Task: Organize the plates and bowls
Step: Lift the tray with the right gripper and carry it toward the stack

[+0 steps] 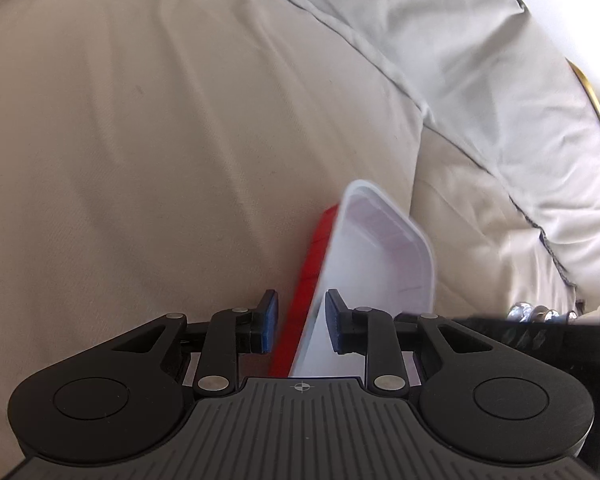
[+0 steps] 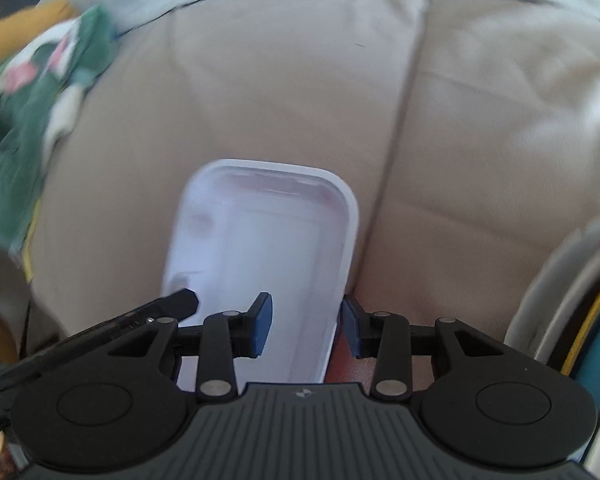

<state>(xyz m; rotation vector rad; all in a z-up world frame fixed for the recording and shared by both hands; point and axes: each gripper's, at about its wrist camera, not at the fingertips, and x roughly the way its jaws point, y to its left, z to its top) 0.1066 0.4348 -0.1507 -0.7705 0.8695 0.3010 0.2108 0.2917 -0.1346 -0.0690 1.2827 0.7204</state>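
**A:** What does the left wrist view show?

**B:** The left gripper (image 1: 302,322) points down over a beige sofa cushion (image 1: 160,152). A white rectangular tray (image 1: 376,256) stands on edge between its blue pads (image 1: 269,322), with a red tray (image 1: 312,280) stacked against its back. The pads sit close on either side of the pair; whether they press, I cannot tell.

**A:** And the right wrist view?

**B:** The right gripper (image 2: 306,326) straddles the white tray's (image 2: 260,256) right rim. A gap shows on each side of the rim, so the fingers are released. A green floral cloth (image 2: 40,120) lies at the left, blurred.
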